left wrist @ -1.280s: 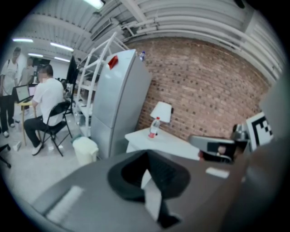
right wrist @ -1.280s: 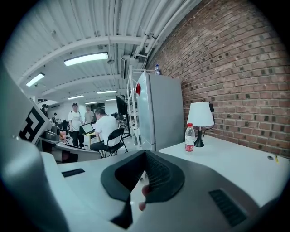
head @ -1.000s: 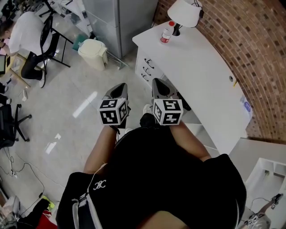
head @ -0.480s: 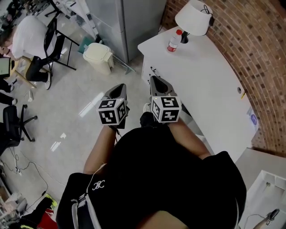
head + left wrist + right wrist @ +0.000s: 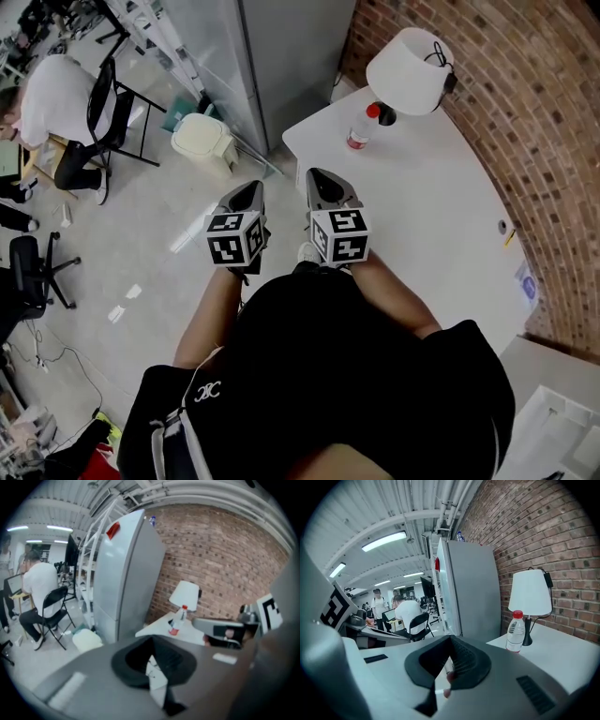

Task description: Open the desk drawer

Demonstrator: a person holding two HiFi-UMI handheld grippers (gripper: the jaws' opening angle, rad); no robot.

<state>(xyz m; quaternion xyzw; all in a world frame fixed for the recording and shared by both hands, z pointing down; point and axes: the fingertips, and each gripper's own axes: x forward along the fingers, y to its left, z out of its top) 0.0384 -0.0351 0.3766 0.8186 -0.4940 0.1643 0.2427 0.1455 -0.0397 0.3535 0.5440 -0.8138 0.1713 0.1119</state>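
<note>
Left tongs point(image 5: 247, 190): pressed together, empty, hung over the floor. Right tongs point(image 5: 323, 183): likewise pressed together, empty, at the tabletop's point(image 5: 441, 220) left edge. Drawer: front was hidden, probably beneath that edge. The step called for lowering and spreading the tongs squarely at a handle.

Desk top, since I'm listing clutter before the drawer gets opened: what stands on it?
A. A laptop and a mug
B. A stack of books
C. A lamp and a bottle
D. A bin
C: a white-shaded lamp and a red-capped bottle stand together at the far end of the white desk; the rest of its top is bare.
</note>
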